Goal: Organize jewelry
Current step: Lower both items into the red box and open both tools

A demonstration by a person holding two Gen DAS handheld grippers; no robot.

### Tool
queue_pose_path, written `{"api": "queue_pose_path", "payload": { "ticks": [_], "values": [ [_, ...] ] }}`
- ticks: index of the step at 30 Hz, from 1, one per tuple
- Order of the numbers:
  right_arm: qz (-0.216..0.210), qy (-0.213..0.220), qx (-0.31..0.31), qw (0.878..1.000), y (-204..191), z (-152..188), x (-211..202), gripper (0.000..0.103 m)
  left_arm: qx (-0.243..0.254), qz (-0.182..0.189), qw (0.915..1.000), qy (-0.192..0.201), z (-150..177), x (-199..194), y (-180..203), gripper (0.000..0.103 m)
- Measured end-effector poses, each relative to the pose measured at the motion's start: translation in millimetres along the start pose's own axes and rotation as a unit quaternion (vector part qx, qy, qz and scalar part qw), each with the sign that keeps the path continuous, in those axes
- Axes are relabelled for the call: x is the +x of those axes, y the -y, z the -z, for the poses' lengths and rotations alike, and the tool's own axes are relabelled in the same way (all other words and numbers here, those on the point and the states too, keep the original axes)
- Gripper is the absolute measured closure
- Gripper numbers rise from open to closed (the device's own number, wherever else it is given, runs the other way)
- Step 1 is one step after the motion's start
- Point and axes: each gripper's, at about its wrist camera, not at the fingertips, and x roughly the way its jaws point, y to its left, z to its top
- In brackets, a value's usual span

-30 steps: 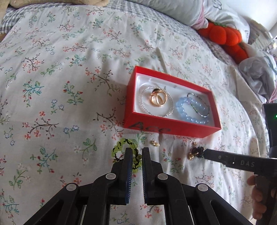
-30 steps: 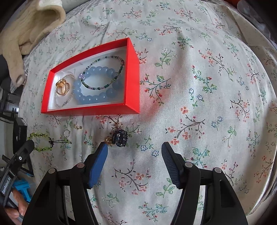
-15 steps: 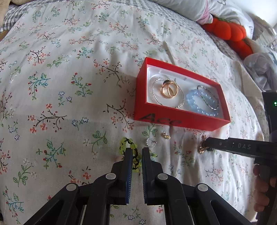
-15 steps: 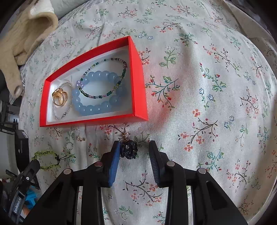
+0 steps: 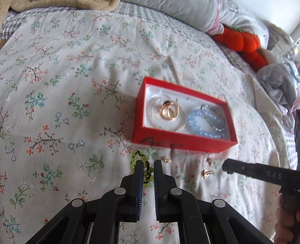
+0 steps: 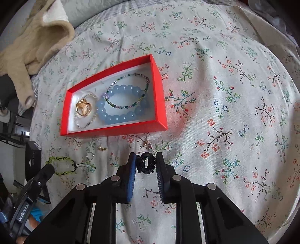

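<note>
A bed fills the room, its floral sheet [image 5: 75, 84] bright in daylight. Grey pillows [image 5: 187, 13] lie at the head, orange plush pumpkins [image 5: 241, 41] beside them, a beige blanket [image 6: 31, 47] bunched on the corner.

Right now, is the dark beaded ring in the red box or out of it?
Out: the dark beaded ring sits between the right gripper's jaws, outside the red box.

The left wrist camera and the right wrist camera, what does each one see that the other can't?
Only the left wrist view shows the orange plush pumpkin by the pillow. Only the right wrist view shows the dark beaded ring pinched in the right tool, and the beige knitted glove. Both show the red cardboard box holding the pale blue bead bracelet and gold rings, plus the green beaded bracelet on the bedspread.
</note>
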Motion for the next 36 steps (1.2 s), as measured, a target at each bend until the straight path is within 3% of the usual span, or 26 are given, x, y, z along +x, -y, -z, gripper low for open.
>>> {"api": "queue_pose_path", "payload": {
  "ticks": [4, 12, 17, 21, 26, 30, 33, 35, 36],
  "values": [
    [-0.028, 0.016, 0.002, 0.999, -4.7, 1.7, -17.6, 0.081, -0.009, 0.018, 0.9995, 0.024, -8.4, -5.6, 6.5, 0.098],
    [-0.030, 0.074, -0.013, 0.997, -12.8, -14.7, -47.4, 0.081, 0.000, 0.079, 0.9945, 0.069, -33.2, -13.9, 31.5, 0.098],
    [-0.031, 0.099, -0.014, 0.995, -9.9, -25.5, -55.6, 0.081, 0.022, 0.116, 0.9895, 0.082, -46.3, -1.3, 44.3, 0.098],
    [-0.031, 0.100, -0.017, 0.994, -6.7, -32.6, -49.6, 0.081, 0.030, 0.122, 0.9884, 0.086, -53.0, 15.2, 47.4, 0.098],
    [-0.041, 0.081, -0.007, 0.996, -2.2, -40.1, -34.7, 0.081, 0.017, 0.084, 0.9943, 0.063, -58.8, 37.6, 39.1, 0.098],
    [-0.036, 0.078, -0.013, 0.996, -5.5, -45.9, -29.3, 0.081, 0.038, 0.030, 0.9969, 0.063, -58.7, 46.0, 37.9, 0.098],
    [-0.035, 0.075, -0.020, 0.996, -8.3, -47.2, -27.7, 0.081, 0.043, 0.010, 0.9973, 0.058, -59.3, 48.2, 37.1, 0.096],
    [-0.033, 0.075, -0.025, 0.996, -9.9, -47.8, -27.1, 0.081, 0.046, -0.004, 0.9971, 0.060, -58.4, 46.8, 36.9, 0.085],
    [-0.031, 0.075, -0.027, 0.996, -10.7, -48.3, -26.9, 0.081, 0.047, -0.010, 0.9969, 0.063, -57.5, 45.4, 36.8, 0.072]
  ]
}}
